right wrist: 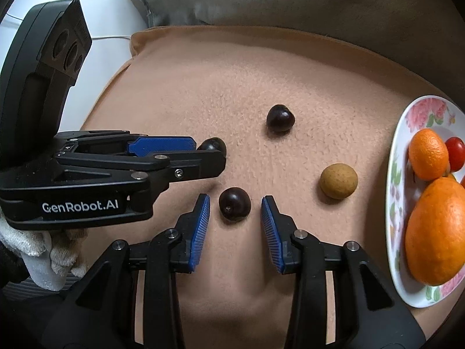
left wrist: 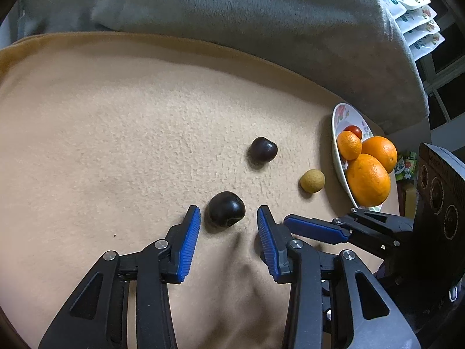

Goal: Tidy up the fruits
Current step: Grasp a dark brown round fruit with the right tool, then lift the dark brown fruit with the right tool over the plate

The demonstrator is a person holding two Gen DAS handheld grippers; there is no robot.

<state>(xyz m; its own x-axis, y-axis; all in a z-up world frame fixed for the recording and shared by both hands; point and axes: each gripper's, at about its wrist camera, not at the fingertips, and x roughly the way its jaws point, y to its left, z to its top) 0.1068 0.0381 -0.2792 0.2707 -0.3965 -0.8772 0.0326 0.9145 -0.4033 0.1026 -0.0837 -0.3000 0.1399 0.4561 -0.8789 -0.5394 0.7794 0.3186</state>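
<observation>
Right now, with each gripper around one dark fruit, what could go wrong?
1. The left gripper and right gripper stand close; their fingers may collide.
2. The left dark fruit and right dark fruit are round, not yet clamped; either may roll on the blanket.
3. The plate is crowded with oranges; added fruit could roll off.

Three dark round fruits (right wrist: 234, 203) (right wrist: 280, 118) (right wrist: 213, 144) and a tan one (right wrist: 338, 180) are scattered mid-frame; oranges (right wrist: 434, 232) and a red tomato (right wrist: 455, 153) are piled on the floral plate (right wrist: 395, 203) at right.
</observation>
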